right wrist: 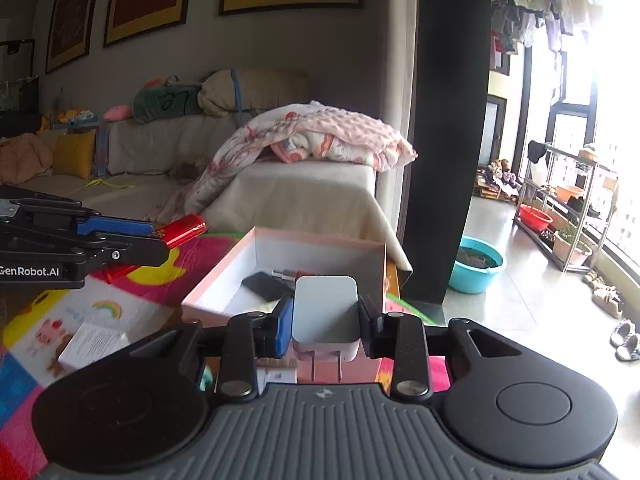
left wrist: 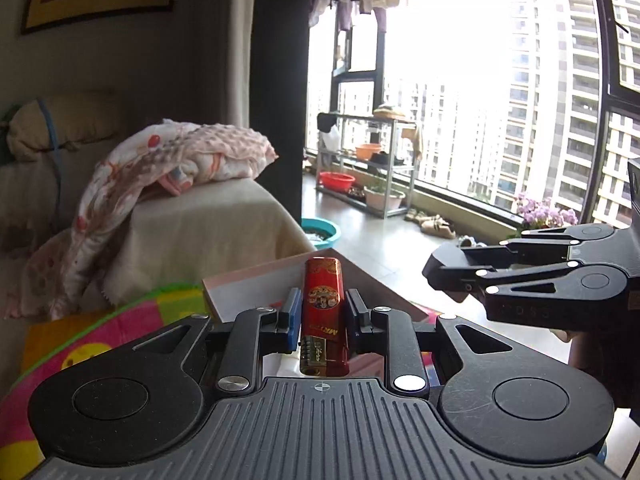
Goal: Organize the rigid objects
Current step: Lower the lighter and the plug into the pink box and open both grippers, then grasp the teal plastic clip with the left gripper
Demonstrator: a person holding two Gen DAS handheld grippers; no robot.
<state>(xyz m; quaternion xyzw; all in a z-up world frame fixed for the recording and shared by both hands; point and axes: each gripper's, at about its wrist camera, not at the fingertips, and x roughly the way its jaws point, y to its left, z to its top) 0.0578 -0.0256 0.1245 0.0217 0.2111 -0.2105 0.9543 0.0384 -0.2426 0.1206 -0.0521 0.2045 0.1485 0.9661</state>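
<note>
Both grippers are up in the air over the play mat (right wrist: 192, 276), each with something in its grasp: the left gripper (left wrist: 320, 316) has its jaws pinching a red lighter (left wrist: 323, 304), which stands nearly upright between the blue pad and the black one, metal head at the bottom, gold ornament and a row of small figures printed on its body, plus a line of gold lettering lower down that reads upside down and is too small for me to make out; from the other side the lighter pokes out past the fingertips as a shiny red stub, and the gripper's flank carries "GenRobot.AI" in white; the right gripper (right wrist: 324, 320) has its jaws clamped on a white charger (right wrist: 325, 312), a rounded plug block with two flat metal prongs pointing down toward the camera, no marking visible on its face; just beyond it sits the box (right wrist: 320, 242), pink-edged with a white inside, open, holding a black flat thing (right wrist: 264, 286) and a small metal-ended piece beside it that I can't identify; on the mat to the left lies a white carton (right wrist: 94, 346) with fine print, unreadable; behind everything, a sofa (right wrist: 300, 196) draped with a pink blanket (right wrist: 320, 136)
</note>
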